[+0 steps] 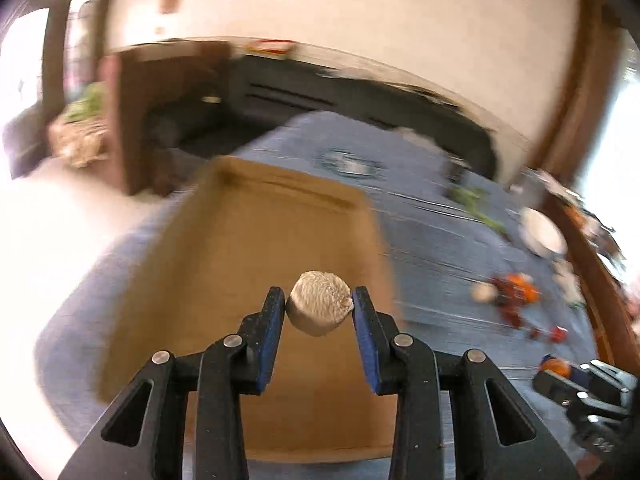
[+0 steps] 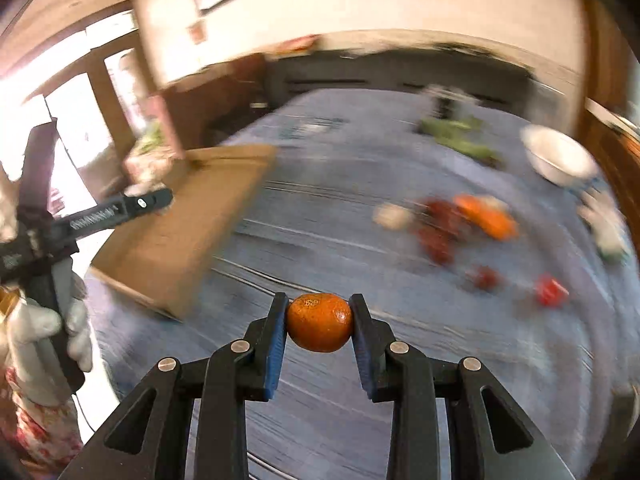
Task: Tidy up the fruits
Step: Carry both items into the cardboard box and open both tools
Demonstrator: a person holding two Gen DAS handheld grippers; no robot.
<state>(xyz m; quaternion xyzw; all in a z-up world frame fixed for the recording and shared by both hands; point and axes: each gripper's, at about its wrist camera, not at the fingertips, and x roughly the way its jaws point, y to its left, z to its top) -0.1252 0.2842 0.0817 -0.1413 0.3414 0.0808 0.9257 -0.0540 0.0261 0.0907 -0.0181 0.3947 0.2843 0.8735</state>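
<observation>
Currently left gripper (image 1: 319,307) clamps a pale rough fruit (image 1: 320,303) over the cardboard box (image 1: 224,264), right gripper (image 2: 319,322) pinches a mandarin (image 2: 320,322) above the blue cloth (image 2: 460,380): both likely light, soft-skinned, so grip mid-body, gently.

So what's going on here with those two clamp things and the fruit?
A person is sorting fruit using a handheld gripper in each hand. The left gripper is clamped on a pale, rough-skinned round fruit above an open cardboard box. The right gripper is clamped on an orange mandarin above the blue tablecloth. More fruit lies loose near a white bowl.
</observation>
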